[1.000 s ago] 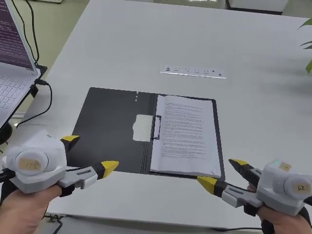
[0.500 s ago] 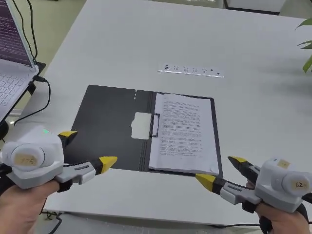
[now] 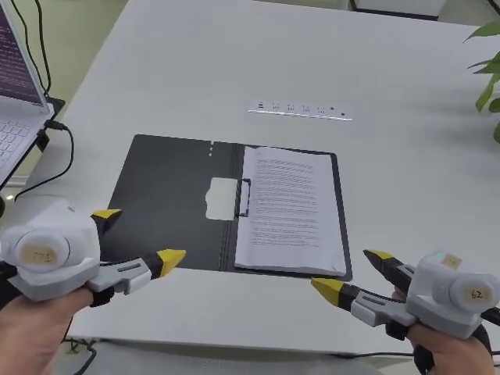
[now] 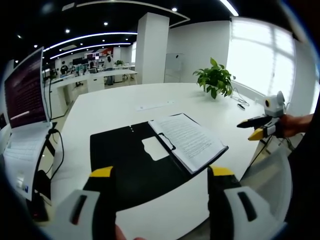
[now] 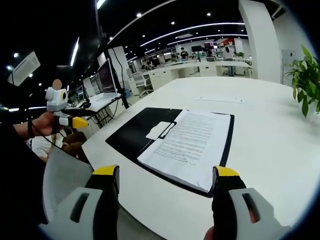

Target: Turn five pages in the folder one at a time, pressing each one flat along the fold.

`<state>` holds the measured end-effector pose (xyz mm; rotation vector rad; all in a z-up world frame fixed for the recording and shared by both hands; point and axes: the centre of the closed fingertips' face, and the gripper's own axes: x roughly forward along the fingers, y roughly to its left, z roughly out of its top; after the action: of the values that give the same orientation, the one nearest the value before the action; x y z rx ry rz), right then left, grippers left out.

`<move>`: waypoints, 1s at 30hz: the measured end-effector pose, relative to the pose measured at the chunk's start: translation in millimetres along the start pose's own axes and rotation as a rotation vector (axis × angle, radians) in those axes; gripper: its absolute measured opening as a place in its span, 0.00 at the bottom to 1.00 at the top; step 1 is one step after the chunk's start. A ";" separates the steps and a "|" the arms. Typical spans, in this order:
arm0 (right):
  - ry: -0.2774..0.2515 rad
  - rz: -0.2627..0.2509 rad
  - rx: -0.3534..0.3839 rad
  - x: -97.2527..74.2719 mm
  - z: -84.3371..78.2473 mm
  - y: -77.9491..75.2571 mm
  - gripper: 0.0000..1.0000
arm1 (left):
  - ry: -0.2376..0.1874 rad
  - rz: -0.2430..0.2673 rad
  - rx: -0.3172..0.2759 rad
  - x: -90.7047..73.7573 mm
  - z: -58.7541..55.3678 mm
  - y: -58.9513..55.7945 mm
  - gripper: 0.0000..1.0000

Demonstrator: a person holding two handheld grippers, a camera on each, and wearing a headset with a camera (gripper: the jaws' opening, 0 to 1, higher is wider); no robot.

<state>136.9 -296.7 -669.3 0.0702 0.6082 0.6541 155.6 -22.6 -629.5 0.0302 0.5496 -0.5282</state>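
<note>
The black folder point(image 3: 168, 203) lies open and flat on the white desk point(image 3: 234, 62), with the stack of pages point(image 3: 291, 209) on its right half. The left claw point(image 3: 139, 235) hovers near the folder's near left corner, jaws spread wide and empty. The right claw point(image 3: 353, 271) hovers just off the near right corner, jaws likewise apart, holding nothing. A laptop point(image 3: 12, 117) sits at the desk's left edge.

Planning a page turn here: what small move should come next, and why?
Probably ease the open right gripper forward to the near right corner of the white printed page stack in the open black folder. Both it and the left gripper hover open, clear of the pages, empty.
</note>
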 end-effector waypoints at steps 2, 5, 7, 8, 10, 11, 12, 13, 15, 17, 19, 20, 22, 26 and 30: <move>0.001 -0.004 0.003 -1.3 -0.7 -0.7 0.75 | 0.000 -0.004 -0.001 1.1 0.0 -0.6 0.74; -0.002 -0.010 0.008 -3.1 -1.0 -1.9 0.75 | 0.001 -0.015 0.002 3.3 0.4 -3.4 0.74; -0.003 -0.013 0.010 -3.8 -1.3 -2.5 0.75 | 0.002 -0.022 0.009 5.2 1.4 -5.8 0.74; -0.003 -0.015 0.011 -4.4 -1.5 -2.9 0.75 | 0.003 -0.026 0.012 6.1 1.6 -6.6 0.74; -0.004 -0.017 0.012 -4.9 -1.8 -3.7 0.75 | 0.007 -0.033 0.018 9.0 1.8 -8.1 0.74; -0.004 -0.018 0.013 -5.2 -2.0 -3.9 0.75 | 0.008 -0.036 0.020 10.1 2.0 -8.6 0.74; -0.003 -0.019 0.013 -5.9 -2.6 -4.5 0.75 | 0.009 -0.041 0.022 11.6 2.6 -9.7 0.74; -0.004 -0.020 0.014 -6.3 -2.8 -4.8 0.75 | 0.010 -0.044 0.024 12.7 2.9 -10.7 0.74; -0.005 -0.022 0.015 -7.3 -3.2 -5.8 0.75 | 0.013 -0.053 0.030 15.7 3.8 -13.6 0.74; -0.006 -0.027 0.018 -8.8 -3.6 -7.0 0.75 | 0.016 -0.063 0.036 18.7 4.6 -16.9 0.74; -0.010 -0.029 0.022 -9.6 -3.8 -8.5 0.75 | 0.021 -0.075 0.046 22.3 5.4 -20.4 0.74; -0.011 -0.030 0.023 -9.9 -3.8 -8.8 0.75 | 0.022 -0.081 0.048 24.4 6.1 -22.2 0.74; -0.008 -0.032 0.023 -10.6 -4.1 -8.8 0.75 | 0.025 -0.093 0.053 28.0 7.5 -25.8 0.74; -0.008 -0.034 0.028 -10.8 -4.8 -10.3 0.75 | 0.031 -0.123 0.073 36.5 10.8 -34.7 0.73; -0.010 -0.040 0.038 -11.5 -4.6 -11.7 0.75 | 0.041 -0.164 0.109 47.2 15.1 -45.8 0.72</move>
<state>133.6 -313.5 -670.2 0.0969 0.6108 0.6030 174.9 -87.1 -635.3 0.1005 0.5662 -0.7189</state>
